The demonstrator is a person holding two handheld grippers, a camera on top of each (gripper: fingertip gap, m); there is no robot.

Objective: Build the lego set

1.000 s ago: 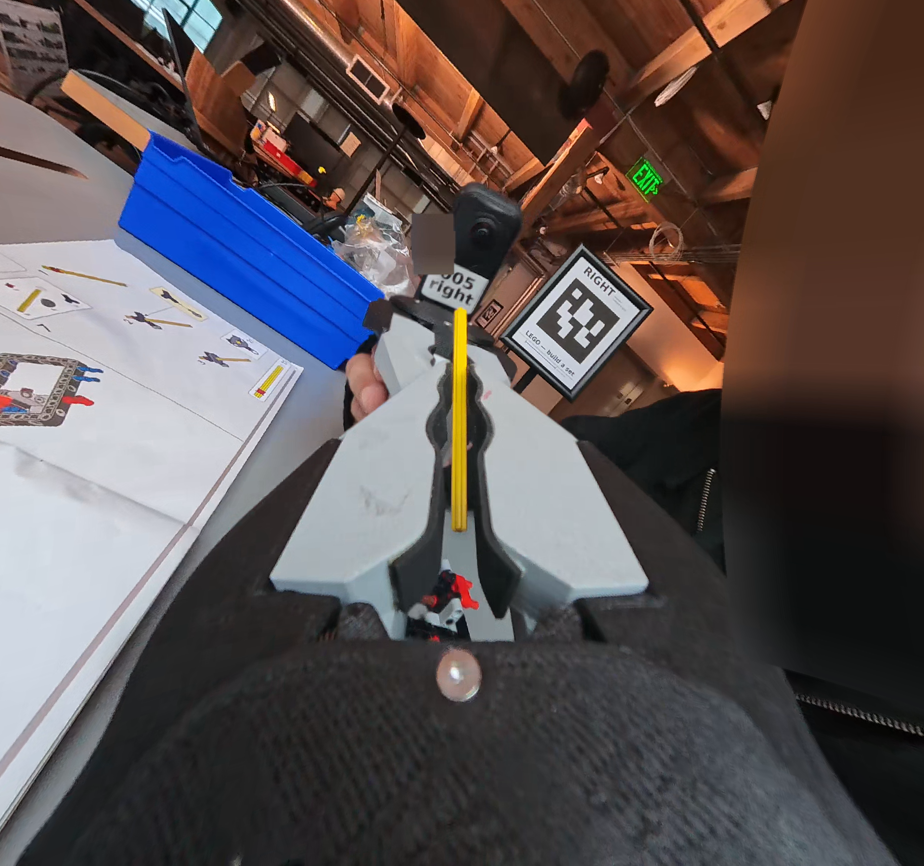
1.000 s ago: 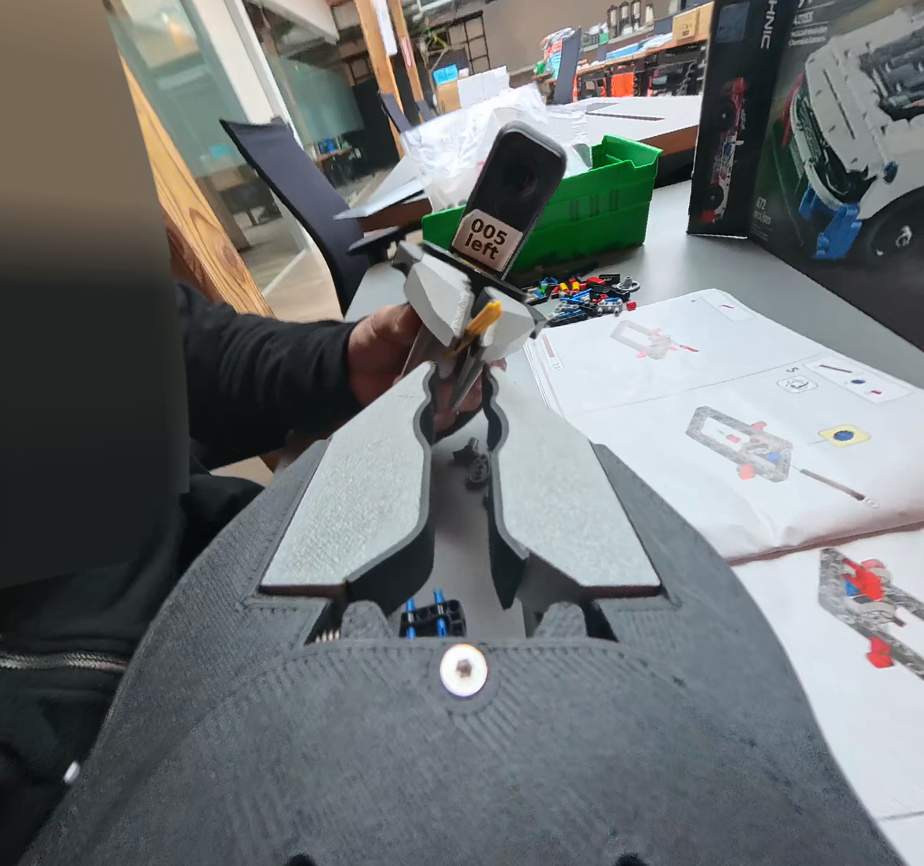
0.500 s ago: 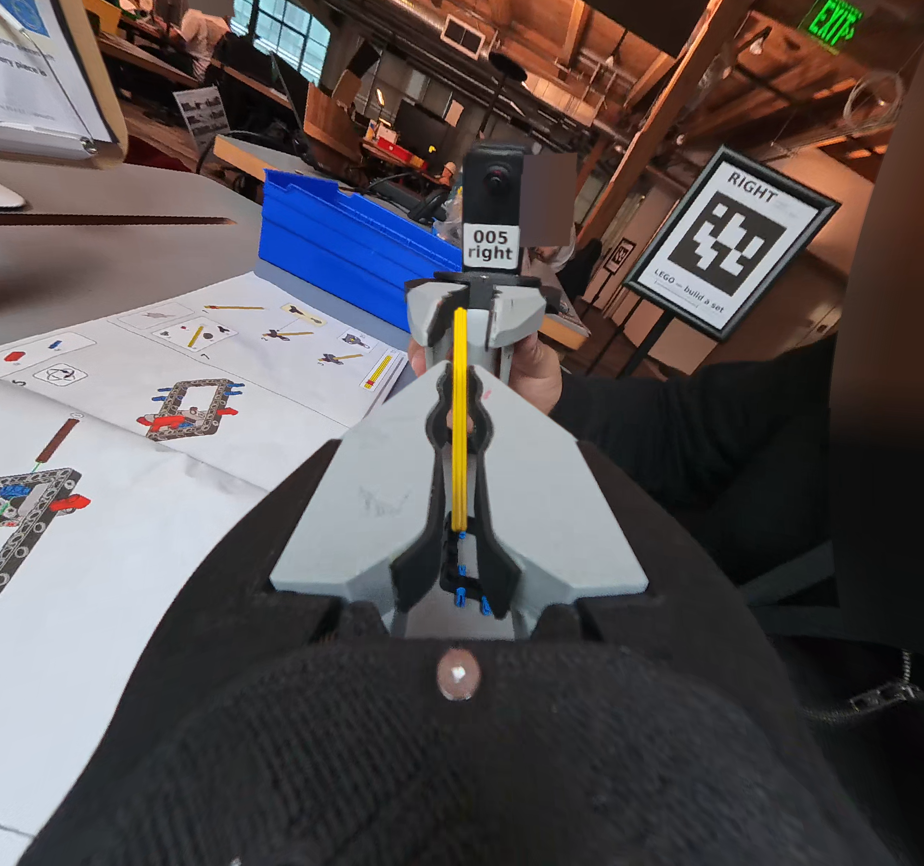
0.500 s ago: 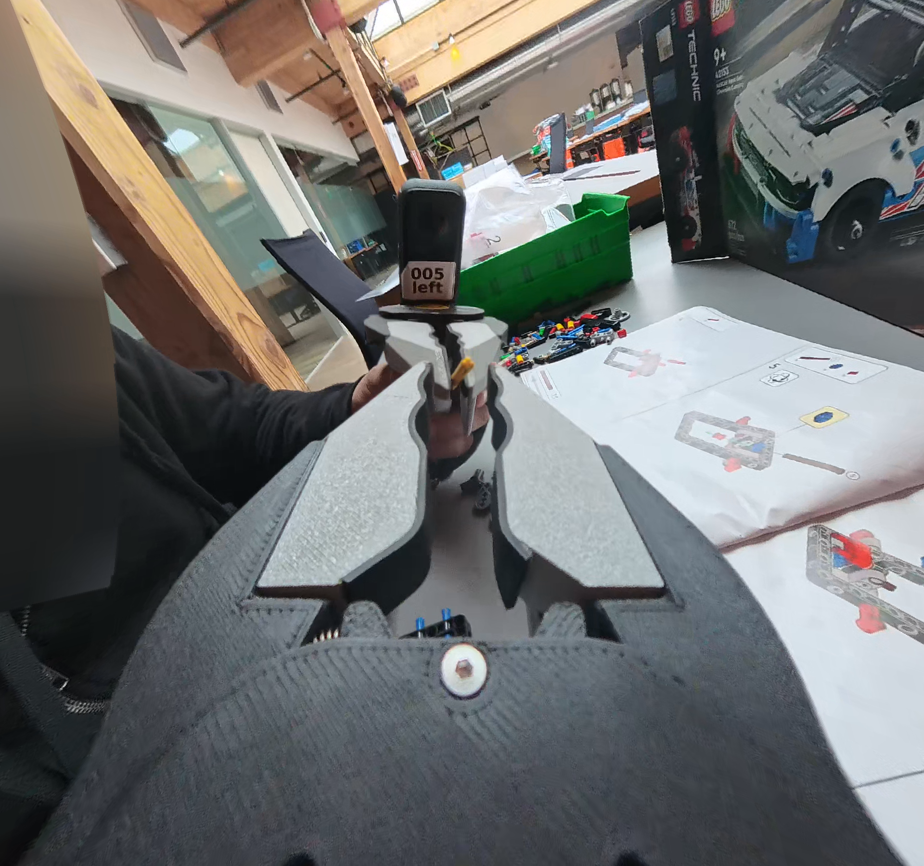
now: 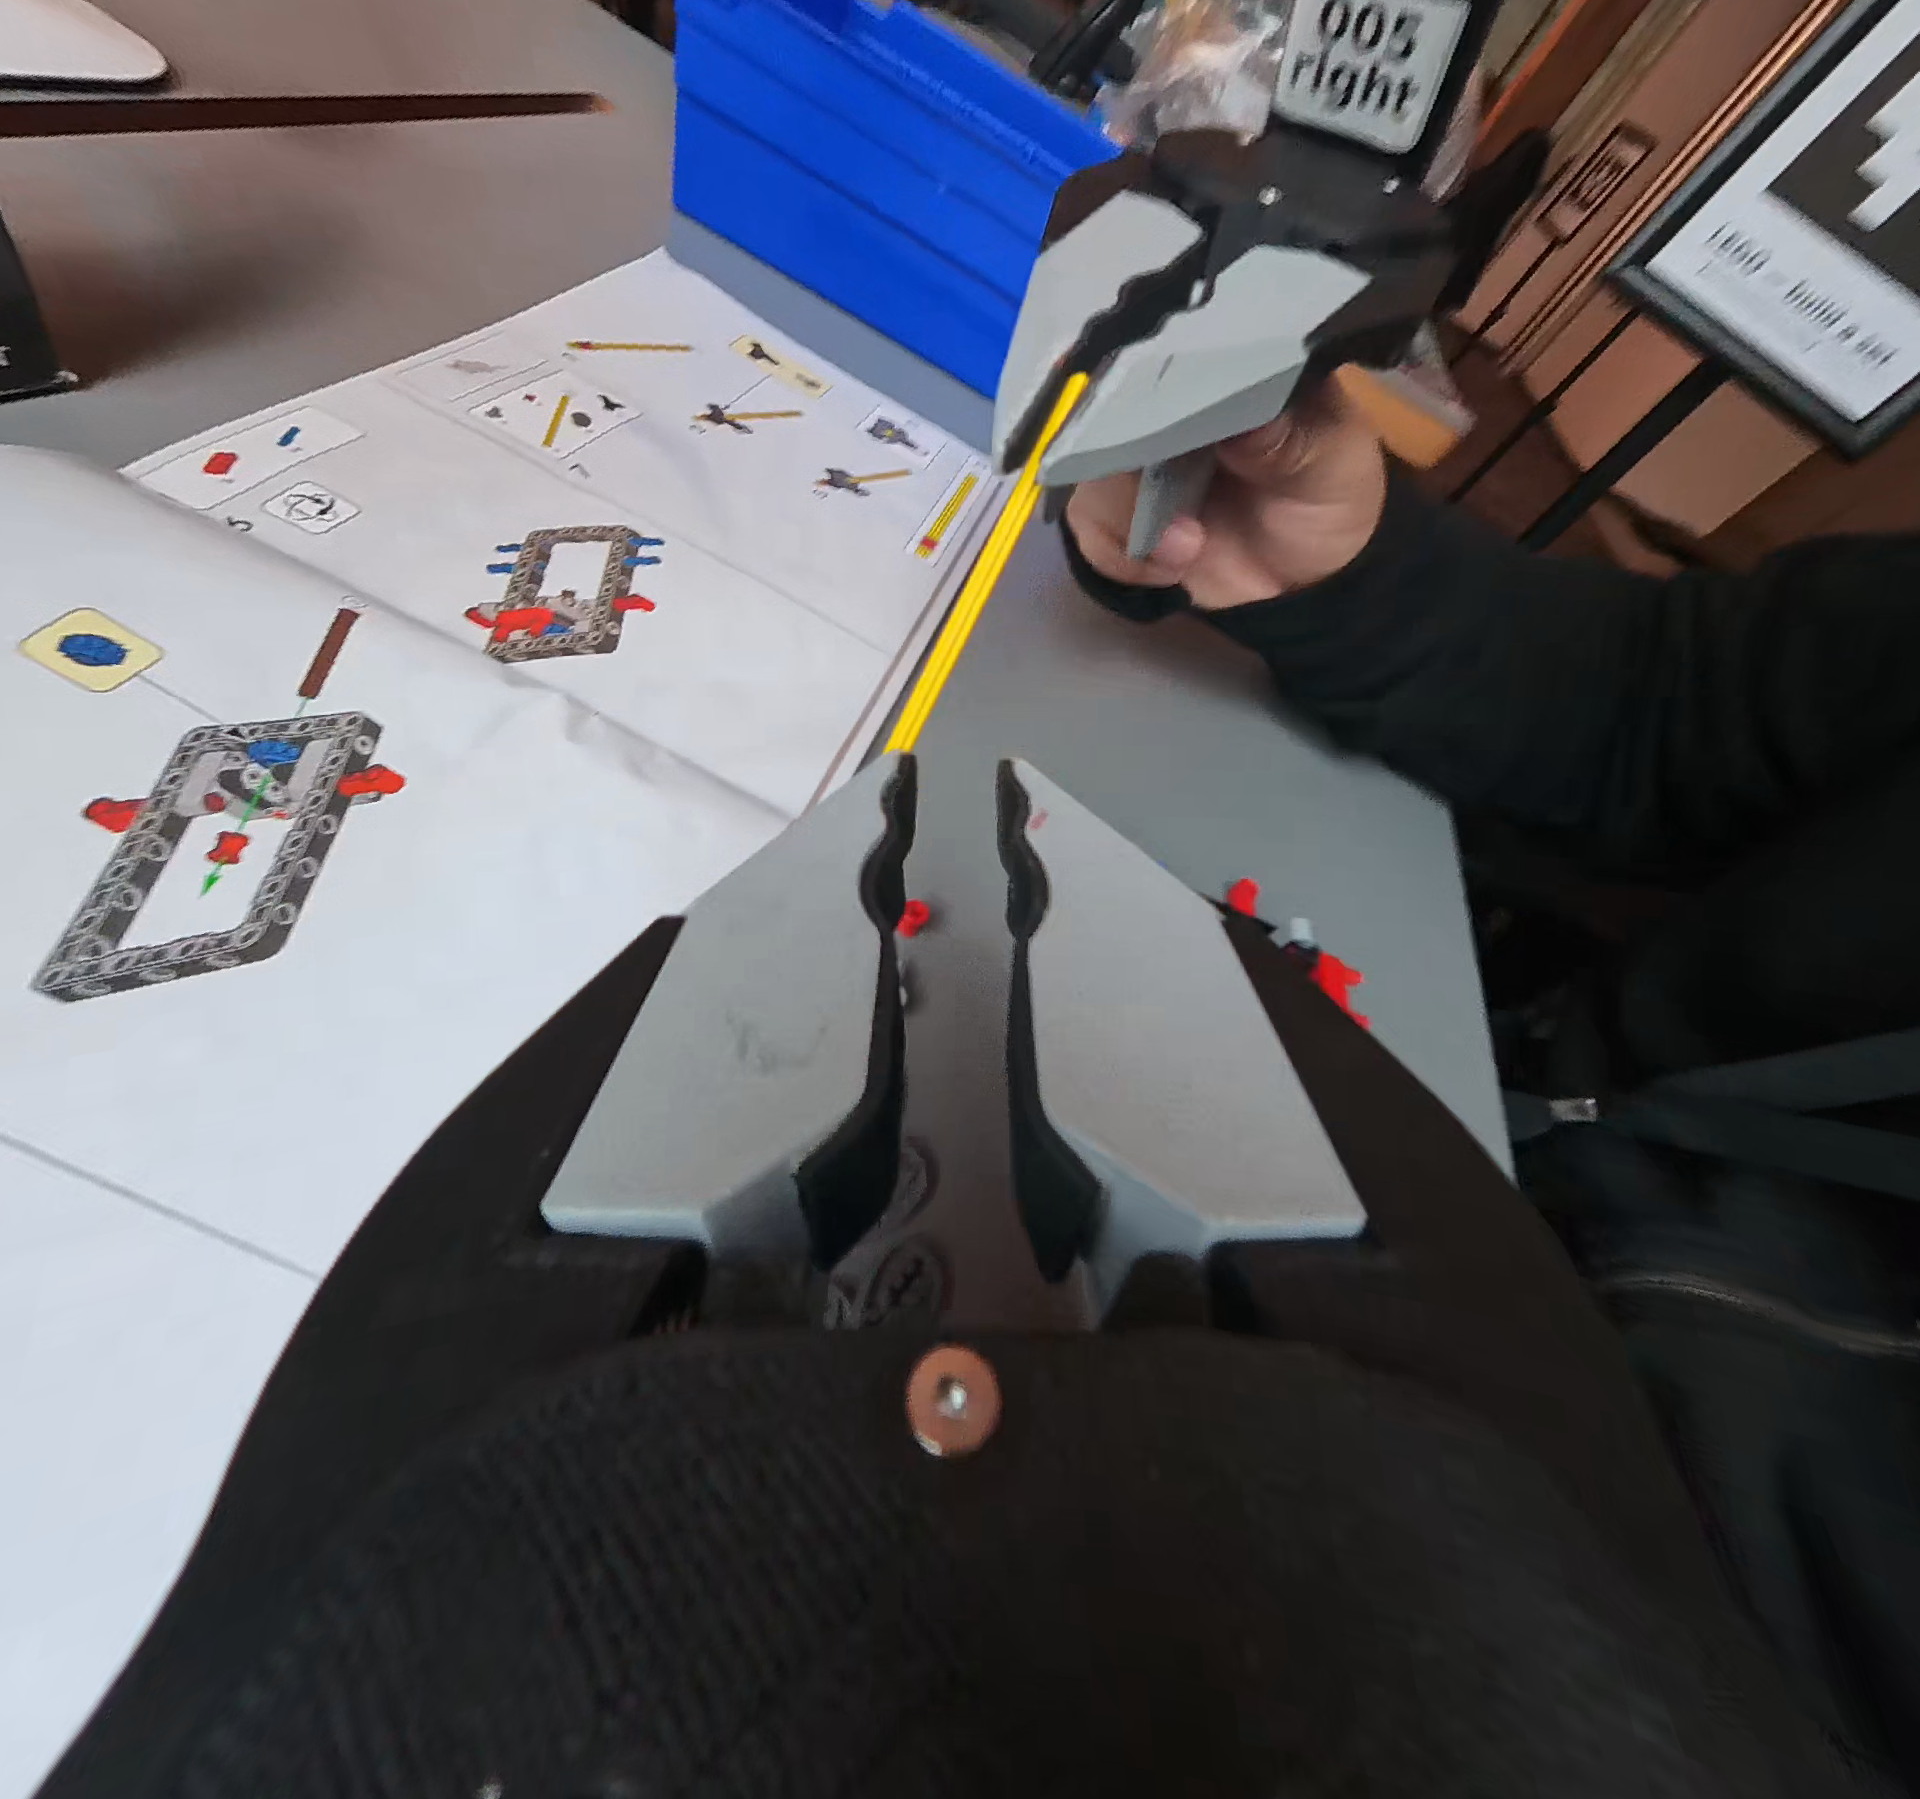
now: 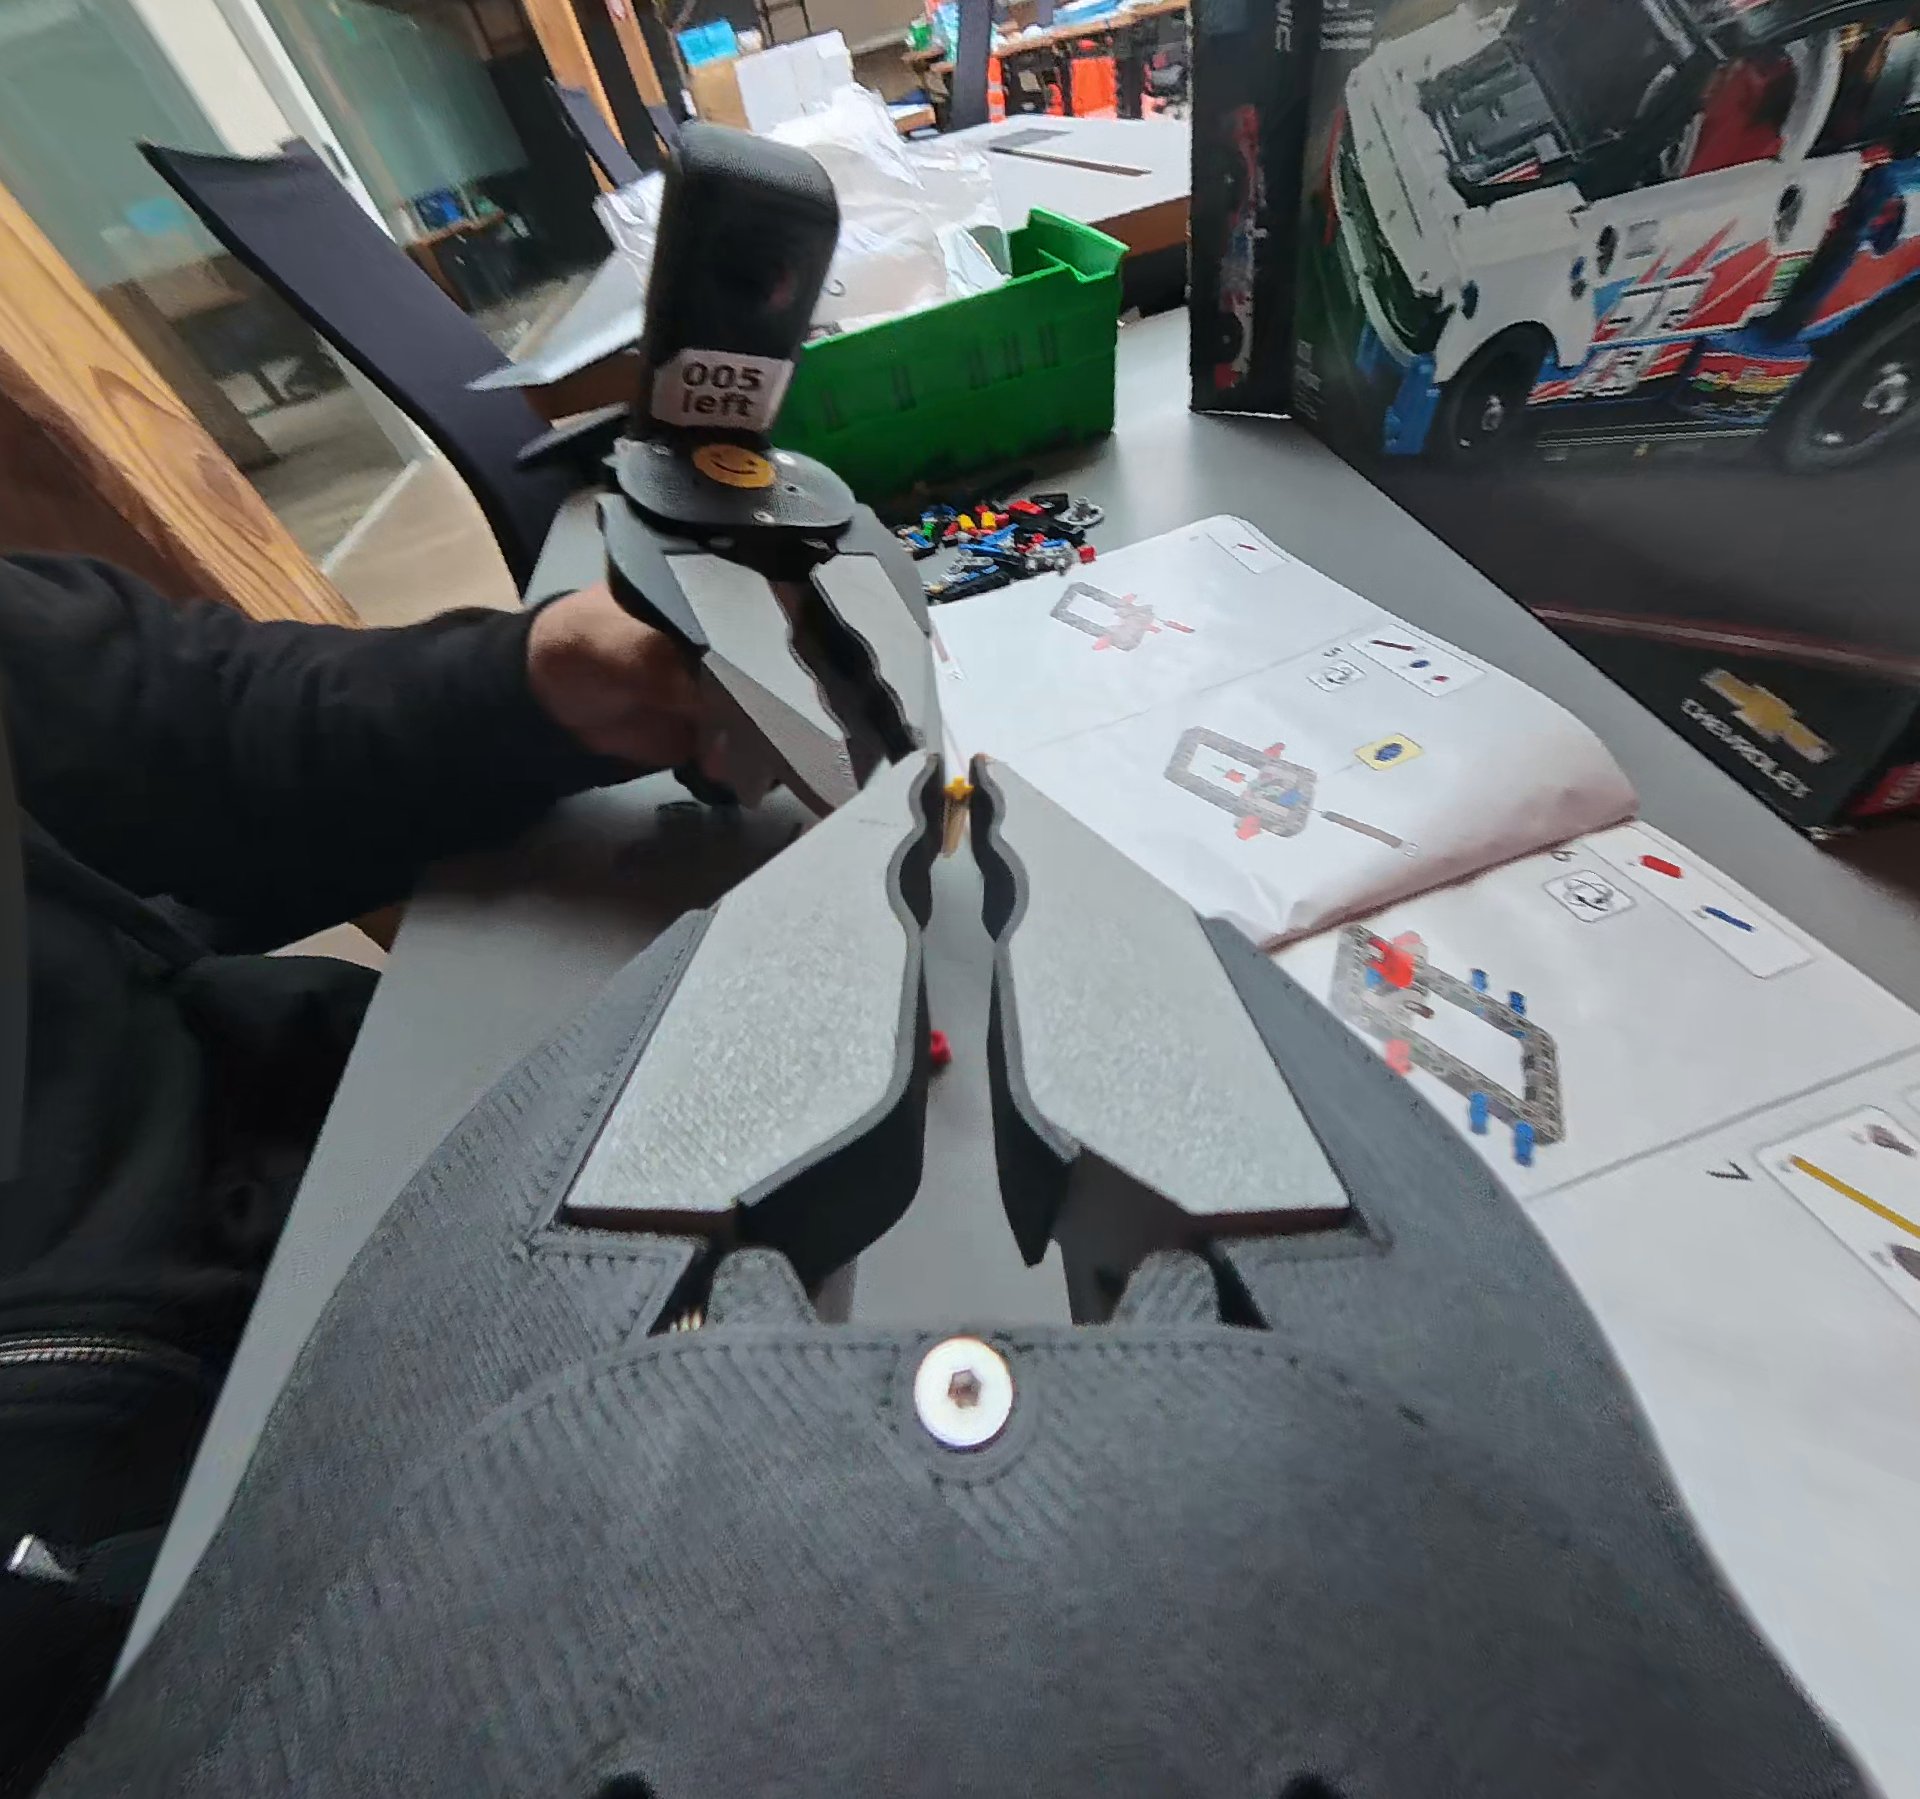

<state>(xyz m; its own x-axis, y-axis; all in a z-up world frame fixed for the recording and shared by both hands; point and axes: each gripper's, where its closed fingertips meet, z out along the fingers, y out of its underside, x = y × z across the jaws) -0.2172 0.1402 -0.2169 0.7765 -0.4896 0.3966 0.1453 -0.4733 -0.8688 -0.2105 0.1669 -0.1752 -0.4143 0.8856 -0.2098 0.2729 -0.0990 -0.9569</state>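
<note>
So the left gripper (image 5: pixel 951 778) has let go of the yellow axle (image 5: pixel 977 596) since half a second back: its jaws now stand spread with nothing between them. The right gripper (image 5: pixel 1023 471) alone has the axle, pinched at one end, and both grippers have tipped down toward the bench (image 5: pixel 1195 762).

The axle is a long, thin yellow rod. In the left wrist view it runs from the right gripper's tips slanting down to just past the left gripper's left fingertip (image 5: pixel 896 783), which hides its lower end. In the right wrist view only its cross-shaped end (image 6: pixel 956 793) peeks out between the nearly closed fingers.

Around it: the open instruction booklet (image 5: pixel 416 814) lies right beside the axle, with a blue bin (image 5: pixel 862 160) behind it. A few small red pieces (image 5: pixel 1330 975) sit on the bench near the left gripper. Over in the right wrist view there's a green bin (image 6: pixel 966 367), a pile of loose pieces (image 6: pixel 997 534) and the set's box (image 6: pixel 1610 191).
</note>
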